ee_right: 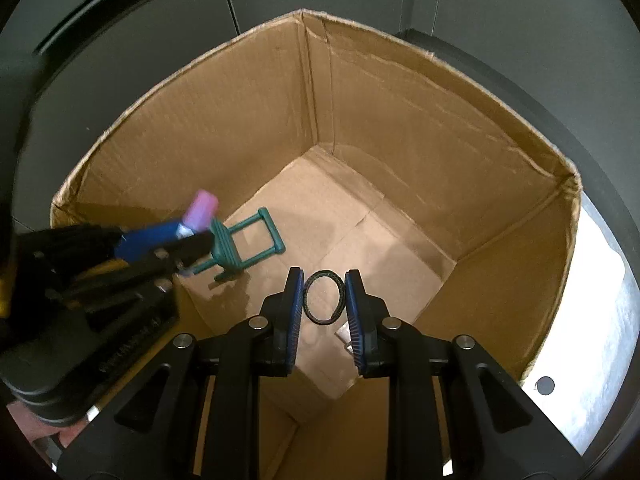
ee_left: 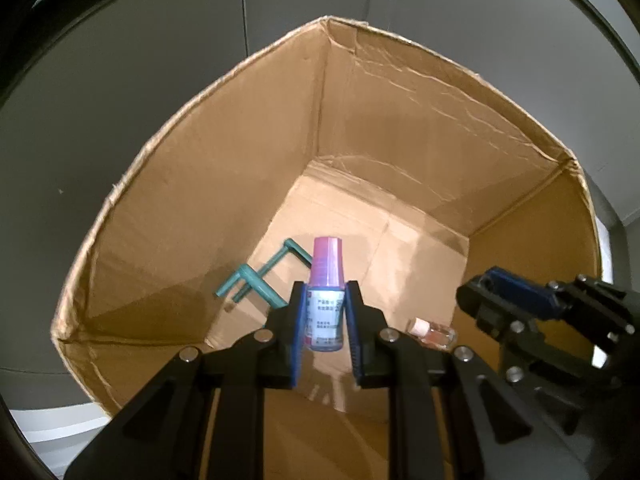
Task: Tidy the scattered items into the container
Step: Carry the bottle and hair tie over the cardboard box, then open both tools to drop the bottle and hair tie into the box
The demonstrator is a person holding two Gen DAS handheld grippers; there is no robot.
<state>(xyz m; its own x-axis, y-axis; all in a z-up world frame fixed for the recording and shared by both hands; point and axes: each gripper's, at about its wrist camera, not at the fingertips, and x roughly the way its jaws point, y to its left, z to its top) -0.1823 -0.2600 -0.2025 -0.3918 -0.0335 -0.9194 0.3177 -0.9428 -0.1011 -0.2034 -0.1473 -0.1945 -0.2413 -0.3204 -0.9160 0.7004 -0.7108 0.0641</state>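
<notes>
Both grippers hang over the open cardboard box (ee_left: 360,128) (ee_right: 400,120). My left gripper (ee_left: 325,312) is shut on a small bottle (ee_left: 325,300) with a pink cap and a white label; the right wrist view shows the same gripper (ee_right: 192,236) and the bottle's pink cap (ee_right: 202,210) at the left. My right gripper (ee_right: 323,300) is shut on a thin black ring (ee_right: 324,298), held upright between the blue pads. The left wrist view has the right gripper (ee_left: 492,300) at its right edge, its held ring hidden.
On the box floor lie a teal plastic frame (ee_left: 256,280) (ee_right: 240,248) and a small clear bottle with a pale cap (ee_left: 434,334). Tall box walls rise on all sides. Dark grey panels stand behind the box, and a pale surface (ee_right: 600,320) shows at its right.
</notes>
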